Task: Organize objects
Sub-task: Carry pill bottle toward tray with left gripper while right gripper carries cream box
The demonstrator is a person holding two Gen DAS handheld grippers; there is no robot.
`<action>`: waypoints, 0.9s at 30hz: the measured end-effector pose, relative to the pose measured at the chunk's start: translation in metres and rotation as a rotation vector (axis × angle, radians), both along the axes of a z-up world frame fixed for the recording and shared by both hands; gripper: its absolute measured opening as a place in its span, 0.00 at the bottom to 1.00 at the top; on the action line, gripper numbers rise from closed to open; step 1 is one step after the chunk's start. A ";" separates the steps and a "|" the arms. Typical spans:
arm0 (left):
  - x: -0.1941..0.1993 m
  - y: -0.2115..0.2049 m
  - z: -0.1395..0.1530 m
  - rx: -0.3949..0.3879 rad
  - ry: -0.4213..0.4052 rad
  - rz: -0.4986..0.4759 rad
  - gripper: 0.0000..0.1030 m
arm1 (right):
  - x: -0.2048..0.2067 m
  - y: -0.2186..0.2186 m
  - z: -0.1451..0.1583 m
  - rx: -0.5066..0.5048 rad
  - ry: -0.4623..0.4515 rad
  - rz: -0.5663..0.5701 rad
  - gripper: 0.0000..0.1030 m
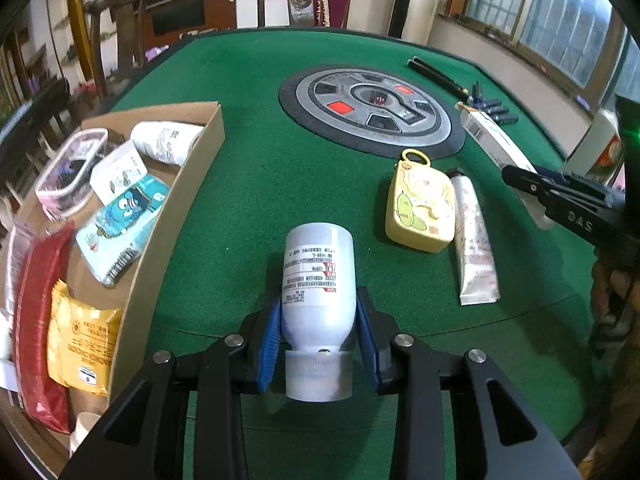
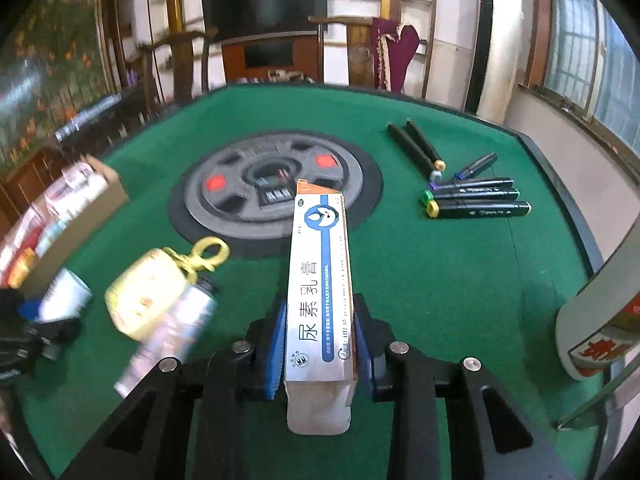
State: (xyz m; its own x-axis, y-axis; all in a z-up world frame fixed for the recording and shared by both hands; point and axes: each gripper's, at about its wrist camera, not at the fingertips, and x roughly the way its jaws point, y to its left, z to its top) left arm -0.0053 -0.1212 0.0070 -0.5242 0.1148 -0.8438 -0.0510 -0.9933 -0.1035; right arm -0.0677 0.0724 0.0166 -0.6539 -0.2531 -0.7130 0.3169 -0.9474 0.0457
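Observation:
My left gripper (image 1: pixel 319 328) is shut on a white pill bottle (image 1: pixel 319 280), cap toward the camera, held over the green table (image 1: pixel 280 184). A cardboard box (image 1: pixel 172 216) at the left holds pouches, packets and another white bottle. My right gripper (image 2: pixel 321 344) is shut on a long white ointment carton (image 2: pixel 322 280) with blue print. The right gripper also shows in the left wrist view (image 1: pixel 560 196) with the carton (image 1: pixel 488 136). A yellow cartoon case (image 1: pixel 420 204) and a hand-cream tube (image 1: pixel 476 244) lie side by side on the felt.
A round grey control panel (image 1: pixel 372 108) sits at the table's centre. Several black markers (image 2: pixel 476 196) and two black sticks (image 2: pixel 416 148) lie at the far right. A white container (image 2: pixel 600 320) stands at the right edge. Wooden chairs stand behind the table.

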 end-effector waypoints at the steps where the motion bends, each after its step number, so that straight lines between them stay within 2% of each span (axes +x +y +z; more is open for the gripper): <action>1: 0.000 -0.002 0.000 0.014 -0.002 0.001 0.32 | 0.003 -0.002 0.003 -0.025 0.006 0.004 0.31; 6: 0.001 -0.004 -0.001 0.041 -0.002 0.006 0.32 | 0.021 -0.020 0.012 -0.057 0.050 0.049 0.31; 14: 0.002 -0.002 0.001 0.052 0.001 0.014 0.32 | 0.033 -0.033 0.016 -0.071 0.061 0.091 0.31; 27: 0.015 -0.015 0.024 0.070 0.058 0.038 0.32 | 0.049 -0.052 0.022 -0.094 0.091 0.128 0.31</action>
State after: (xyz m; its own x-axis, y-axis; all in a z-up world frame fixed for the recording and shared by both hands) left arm 0.0099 -0.1360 0.0309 -0.5768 0.1515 -0.8027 -0.0217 -0.9851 -0.1704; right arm -0.0187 0.0203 0.0387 -0.6726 -0.4014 -0.6217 0.4418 -0.8918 0.0978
